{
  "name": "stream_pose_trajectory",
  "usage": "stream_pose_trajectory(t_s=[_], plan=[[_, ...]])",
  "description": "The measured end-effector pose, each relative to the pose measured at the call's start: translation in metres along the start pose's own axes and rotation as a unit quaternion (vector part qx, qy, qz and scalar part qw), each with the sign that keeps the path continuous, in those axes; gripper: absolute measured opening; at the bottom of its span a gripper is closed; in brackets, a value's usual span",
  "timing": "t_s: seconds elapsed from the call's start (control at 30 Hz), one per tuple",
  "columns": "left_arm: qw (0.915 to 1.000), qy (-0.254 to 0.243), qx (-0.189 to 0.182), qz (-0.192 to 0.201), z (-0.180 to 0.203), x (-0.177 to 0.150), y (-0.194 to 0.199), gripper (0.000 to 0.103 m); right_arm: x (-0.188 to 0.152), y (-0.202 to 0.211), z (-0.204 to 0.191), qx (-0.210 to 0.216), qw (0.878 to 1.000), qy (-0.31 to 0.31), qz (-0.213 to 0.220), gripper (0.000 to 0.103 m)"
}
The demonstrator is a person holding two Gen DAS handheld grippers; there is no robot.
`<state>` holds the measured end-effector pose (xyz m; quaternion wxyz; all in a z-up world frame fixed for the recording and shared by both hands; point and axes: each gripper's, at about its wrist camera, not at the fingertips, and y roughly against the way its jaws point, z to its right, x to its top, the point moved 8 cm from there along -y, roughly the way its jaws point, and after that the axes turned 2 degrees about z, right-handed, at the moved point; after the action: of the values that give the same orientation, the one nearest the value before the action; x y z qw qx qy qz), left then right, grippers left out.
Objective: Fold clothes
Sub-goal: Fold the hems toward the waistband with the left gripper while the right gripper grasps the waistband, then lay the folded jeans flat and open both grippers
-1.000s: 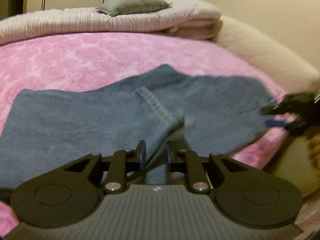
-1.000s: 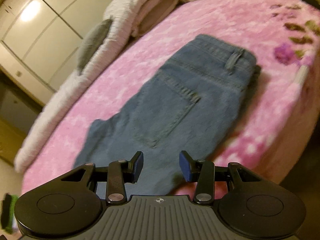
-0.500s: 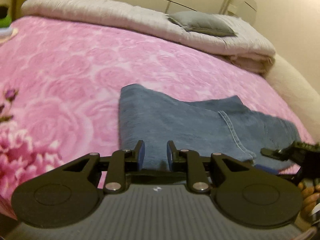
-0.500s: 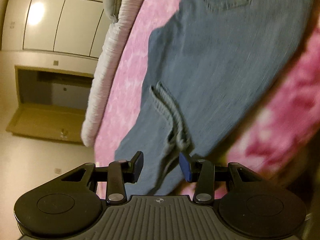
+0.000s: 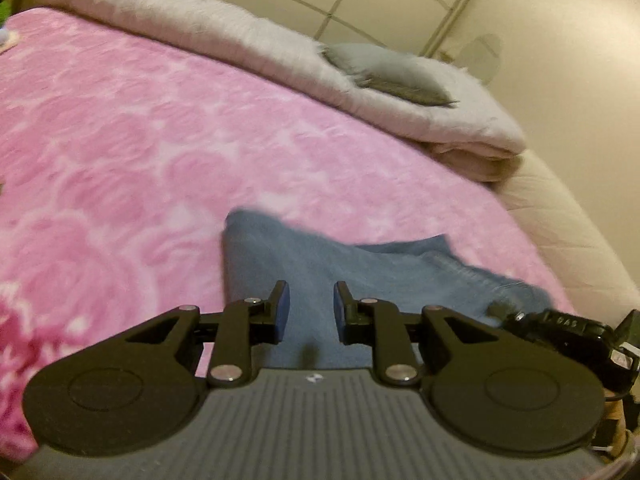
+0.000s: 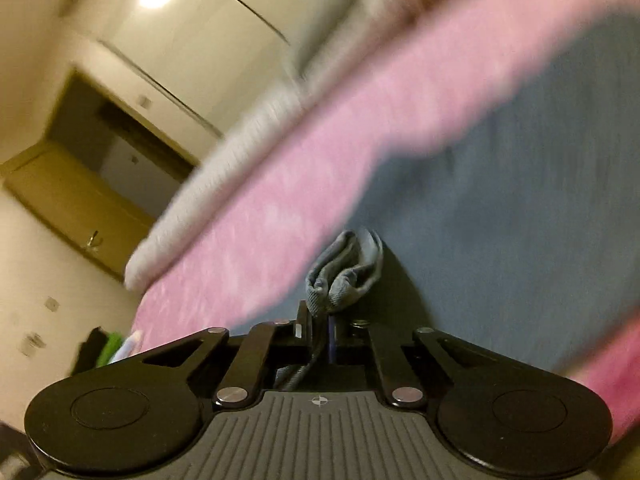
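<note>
Blue jeans [image 5: 360, 268] lie folded on the pink bed cover [image 5: 140, 140]. My left gripper [image 5: 308, 304] stands open just above the near edge of the jeans, with nothing between its fingers. The right gripper [image 5: 560, 332] shows at the right edge of the left wrist view, against the jeans' right side. In the blurred right wrist view, my right gripper [image 6: 320, 316] is shut on a bunched fold of the jeans [image 6: 344, 268], and the rest of the denim [image 6: 520, 208] spreads to the right.
A folded grey-white quilt [image 5: 240, 36] with a small grey pillow [image 5: 392, 76] lies along the far side of the bed. A beige mattress edge [image 5: 568, 232] runs on the right. Cupboard doors [image 6: 192, 28] and a doorway [image 6: 120, 136] stand behind.
My right gripper has shut on a fold of the jeans at their edge. My left gripper has opened wider and let the denim go, and it has tilted up over the jeans.
</note>
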<state>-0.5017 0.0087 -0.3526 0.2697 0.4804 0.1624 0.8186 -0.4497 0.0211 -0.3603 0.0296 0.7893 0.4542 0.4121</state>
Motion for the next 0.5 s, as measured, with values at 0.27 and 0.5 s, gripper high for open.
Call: stream_pose_trajectory(t_s=[0.27,0.5], plan=[[0.9939,-0.033,-0.08,-0.068,0.051,-0.009,-0.064,0.018,0.076,0.075,0.107,-0.133,0.983,0.018,0.126,0.005],[0.9896,-0.076,-0.062,-0.106,0.077,-0.018,-0.098,0.018,0.065,0.07,0.194,-0.146,0.978,-0.126,0.084,0.005]])
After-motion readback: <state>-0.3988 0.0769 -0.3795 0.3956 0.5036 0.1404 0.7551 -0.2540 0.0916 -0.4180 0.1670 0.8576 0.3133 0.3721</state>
